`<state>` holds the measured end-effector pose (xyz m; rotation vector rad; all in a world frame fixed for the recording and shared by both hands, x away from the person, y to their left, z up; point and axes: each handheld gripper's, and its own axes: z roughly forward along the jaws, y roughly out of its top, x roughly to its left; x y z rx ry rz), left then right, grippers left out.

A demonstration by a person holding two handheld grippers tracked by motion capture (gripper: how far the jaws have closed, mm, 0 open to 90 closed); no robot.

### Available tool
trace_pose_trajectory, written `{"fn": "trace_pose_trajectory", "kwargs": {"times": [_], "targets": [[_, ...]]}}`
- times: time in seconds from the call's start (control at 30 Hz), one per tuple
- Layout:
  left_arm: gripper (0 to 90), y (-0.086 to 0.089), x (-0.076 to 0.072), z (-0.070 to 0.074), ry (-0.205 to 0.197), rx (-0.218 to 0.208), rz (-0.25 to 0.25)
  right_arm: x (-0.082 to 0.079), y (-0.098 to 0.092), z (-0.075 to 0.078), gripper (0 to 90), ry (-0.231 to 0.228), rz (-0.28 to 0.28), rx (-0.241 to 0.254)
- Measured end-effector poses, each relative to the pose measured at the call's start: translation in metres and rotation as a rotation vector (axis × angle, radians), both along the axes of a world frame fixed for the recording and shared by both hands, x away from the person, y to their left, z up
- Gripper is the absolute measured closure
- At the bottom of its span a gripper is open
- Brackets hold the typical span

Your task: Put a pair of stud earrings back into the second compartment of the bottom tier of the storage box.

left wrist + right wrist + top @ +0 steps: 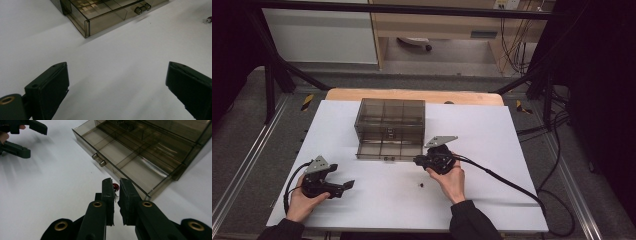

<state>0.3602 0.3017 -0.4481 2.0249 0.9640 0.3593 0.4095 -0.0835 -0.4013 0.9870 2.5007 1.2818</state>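
A smoky see-through drawer box stands at the middle back of the white table. Its bottom drawer is pulled out, showing bare compartments and two small knobs. My right gripper hovers by the drawer's front right corner, shut on a small red part with thin wire legs. My left gripper rests low at the front left, jaws wide open over bare table, pointing toward the drawer's left corner. It is also in the right gripper view.
A tiny dark piece lies on the table in front of the right hand; a red and white bit sits at the edge of the left gripper view. The right gripper's cable trails off to the right. A black frame surrounds the table.
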Motion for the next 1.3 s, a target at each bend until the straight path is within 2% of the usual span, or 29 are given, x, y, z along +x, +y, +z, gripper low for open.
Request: {"fn": "trace_pose_trajectory", "kwargs": {"times": [0.37,0.57,0.97,1.3], "targets": [[4.6,0.001,0.0,0.0,0.0,0.001,0.001,0.013,0.028,0.005,83.0,-0.01,-0.003,0.011],[4.6,0.001,0.0,0.0,0.0,0.0,0.0,0.02,0.039,0.006,83.0,-0.01,-0.004,0.001],[4.6,0.001,0.0,0.0,0.0,0.001,-0.001,0.038,0.06,-0.007,82.9,-0.011,-0.024,-0.018],[4.6,0.001,0.0,0.0,0.003,0.0,-0.001,0.049,0.067,-0.019,82.9,0.014,-0.033,-0.006]]}}
